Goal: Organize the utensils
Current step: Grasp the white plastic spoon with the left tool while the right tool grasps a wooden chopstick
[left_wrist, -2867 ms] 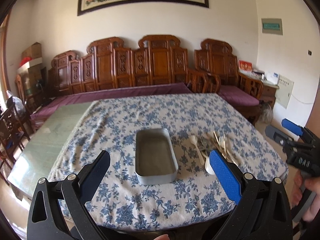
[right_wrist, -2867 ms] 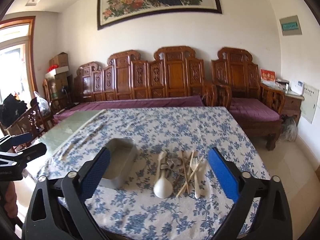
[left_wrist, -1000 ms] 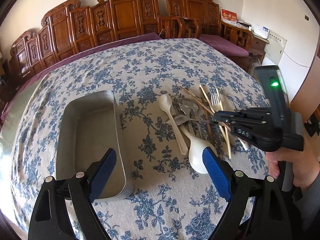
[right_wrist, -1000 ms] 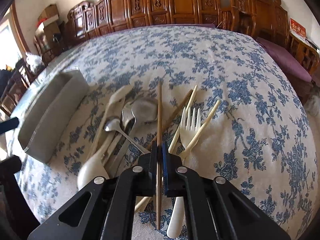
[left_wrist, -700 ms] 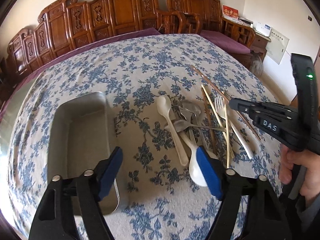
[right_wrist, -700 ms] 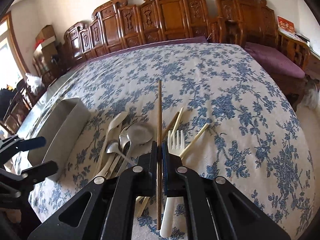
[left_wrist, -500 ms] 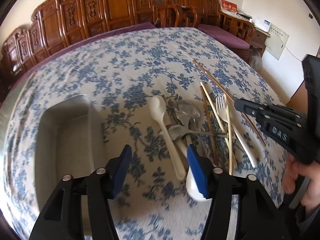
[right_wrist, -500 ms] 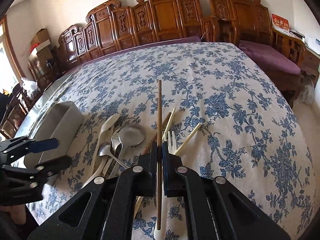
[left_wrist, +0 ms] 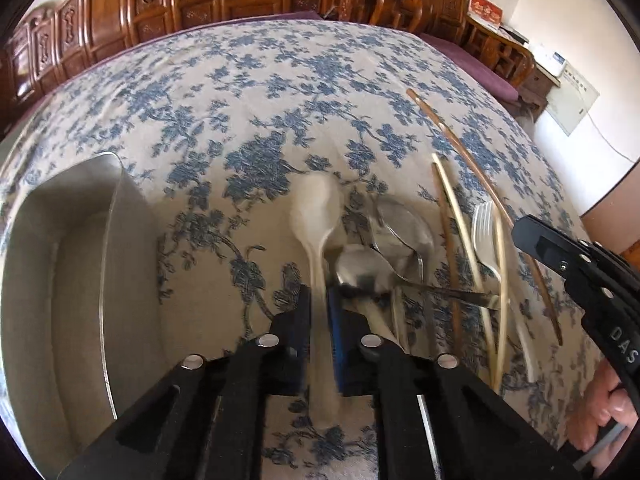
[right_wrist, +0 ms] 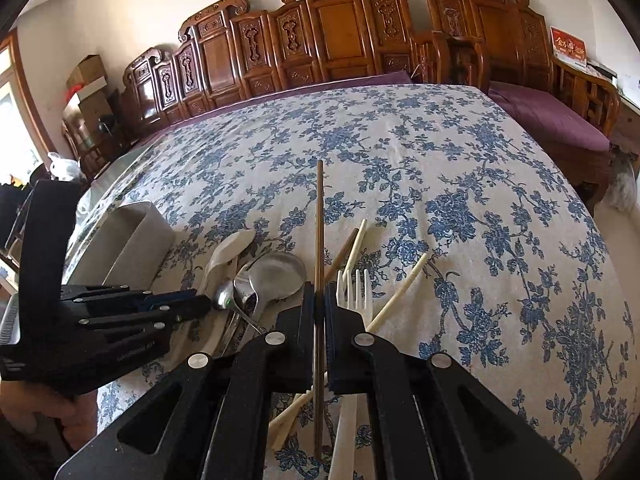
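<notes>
Utensils lie heaped on the desk [right_wrist: 460, 168] with its blue-flowered cloth, right of the metal tray [left_wrist: 80, 280]. The left claw [left_wrist: 319, 304] is closing on the white spoon's [left_wrist: 316, 208] handle, which sits between its jaws. The right claw [right_wrist: 319, 300] is clamped on a brown chopstick [right_wrist: 319, 216], holding it pointed toward the far side, beside the white fork [right_wrist: 352, 292]

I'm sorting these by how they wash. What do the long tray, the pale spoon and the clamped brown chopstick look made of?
Tray: brushed metal, dull grey sheen, thin bright rim. Pale spoon: probably plastic, perhaps melamine or ceramic; opaque cream, blurred here. Brown chopstick: likely wood or bamboo, matte brown, though it could be plastic.
</notes>
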The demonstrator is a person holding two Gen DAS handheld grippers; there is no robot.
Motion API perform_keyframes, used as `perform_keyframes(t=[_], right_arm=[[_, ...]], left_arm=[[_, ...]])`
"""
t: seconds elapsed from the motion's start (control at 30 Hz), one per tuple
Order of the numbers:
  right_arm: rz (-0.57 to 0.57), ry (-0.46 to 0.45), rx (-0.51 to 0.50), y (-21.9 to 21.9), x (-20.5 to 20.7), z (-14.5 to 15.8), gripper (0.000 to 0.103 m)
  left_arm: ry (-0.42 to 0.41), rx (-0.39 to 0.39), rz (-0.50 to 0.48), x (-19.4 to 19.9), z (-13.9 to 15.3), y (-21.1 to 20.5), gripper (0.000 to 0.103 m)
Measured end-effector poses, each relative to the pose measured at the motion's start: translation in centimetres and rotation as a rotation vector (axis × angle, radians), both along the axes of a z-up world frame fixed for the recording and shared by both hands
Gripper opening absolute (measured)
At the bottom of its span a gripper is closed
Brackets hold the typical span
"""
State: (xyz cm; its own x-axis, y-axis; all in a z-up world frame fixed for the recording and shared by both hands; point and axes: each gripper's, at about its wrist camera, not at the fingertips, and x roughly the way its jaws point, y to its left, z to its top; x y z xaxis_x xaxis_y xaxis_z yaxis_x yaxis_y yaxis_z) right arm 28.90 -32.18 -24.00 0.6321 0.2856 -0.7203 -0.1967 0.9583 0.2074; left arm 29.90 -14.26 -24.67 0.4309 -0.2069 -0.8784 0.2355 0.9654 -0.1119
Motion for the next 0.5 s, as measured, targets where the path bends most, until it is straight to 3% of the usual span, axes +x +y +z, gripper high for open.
perform_keyframes(t=[0.2,0.5], right_arm=[[0.011,-0.002,0.001,0.5,0.0,0.2,0.006],[0.049,-0.025,-0.011,2.7,-0.6,1.6,0.006]], left_arm=[[-0.036,0.015,0.002,-0.3,1.0,0.6,0.007],[-0.155,0.019,-0.015,-2.8,5.1,2.2,0.007]])
